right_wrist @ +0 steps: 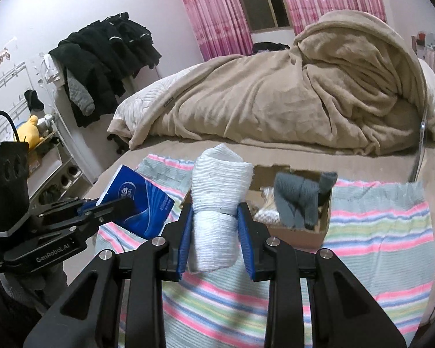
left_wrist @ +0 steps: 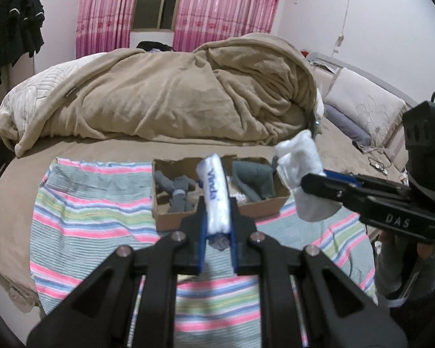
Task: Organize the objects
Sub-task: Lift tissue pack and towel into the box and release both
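Observation:
My left gripper is shut on a Vinda tissue pack, held edge-on above the striped cloth in front of the cardboard box. The pack shows blue in the right wrist view. My right gripper is shut on a rolled white sock, also held above the cloth; in the left wrist view the sock hangs right of the box. The box has two compartments with rolled grey socks on the left and grey socks on the right.
The box sits on a striped cloth spread on the bed. A bunched tan blanket lies behind it. Pillows and glasses are at right. Dark clothes hang by the wall at left.

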`<state>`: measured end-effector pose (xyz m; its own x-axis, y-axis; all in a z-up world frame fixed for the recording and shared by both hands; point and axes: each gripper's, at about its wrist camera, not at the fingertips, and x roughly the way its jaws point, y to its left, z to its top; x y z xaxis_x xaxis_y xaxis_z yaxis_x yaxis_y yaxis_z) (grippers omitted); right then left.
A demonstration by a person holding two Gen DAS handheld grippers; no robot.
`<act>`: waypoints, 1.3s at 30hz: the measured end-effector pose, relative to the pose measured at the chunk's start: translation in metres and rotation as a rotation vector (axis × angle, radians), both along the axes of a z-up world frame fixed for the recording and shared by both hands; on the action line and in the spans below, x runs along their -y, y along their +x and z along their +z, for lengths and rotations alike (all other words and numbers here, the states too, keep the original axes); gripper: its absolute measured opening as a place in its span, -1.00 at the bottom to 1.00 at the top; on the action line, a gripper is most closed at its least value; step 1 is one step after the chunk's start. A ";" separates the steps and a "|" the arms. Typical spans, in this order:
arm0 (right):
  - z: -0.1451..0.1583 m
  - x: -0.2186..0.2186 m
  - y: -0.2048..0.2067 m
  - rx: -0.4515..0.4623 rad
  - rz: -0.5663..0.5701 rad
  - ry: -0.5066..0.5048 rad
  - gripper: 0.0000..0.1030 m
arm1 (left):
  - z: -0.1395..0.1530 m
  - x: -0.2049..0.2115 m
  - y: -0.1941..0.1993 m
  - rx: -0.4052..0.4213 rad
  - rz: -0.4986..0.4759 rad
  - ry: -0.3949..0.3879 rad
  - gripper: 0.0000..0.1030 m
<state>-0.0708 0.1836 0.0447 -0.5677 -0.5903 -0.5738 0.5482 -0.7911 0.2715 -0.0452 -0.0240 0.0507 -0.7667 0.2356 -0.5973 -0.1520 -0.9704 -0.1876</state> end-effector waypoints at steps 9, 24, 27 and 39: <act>-0.007 0.013 -0.031 0.004 0.006 0.003 -0.38 | -0.011 0.004 -0.038 0.005 0.003 0.017 -0.75; -0.037 0.038 -0.089 0.078 -0.007 0.000 -0.38 | -0.046 0.001 -0.111 0.036 -0.015 0.041 -0.75; -0.046 0.042 -0.099 0.095 -0.009 0.009 -0.38 | -0.050 0.003 -0.123 0.040 -0.017 0.043 -0.75; -0.102 0.058 -0.146 0.213 -0.010 0.065 -0.38 | -0.099 0.009 -0.166 0.135 -0.016 0.081 -0.75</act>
<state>-0.2163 0.1253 -0.0574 -0.4353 -0.5430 -0.7181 0.4759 -0.8158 0.3285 -0.2115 -0.0325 -0.0485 -0.6764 0.2984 -0.6734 -0.1350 -0.9490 -0.2849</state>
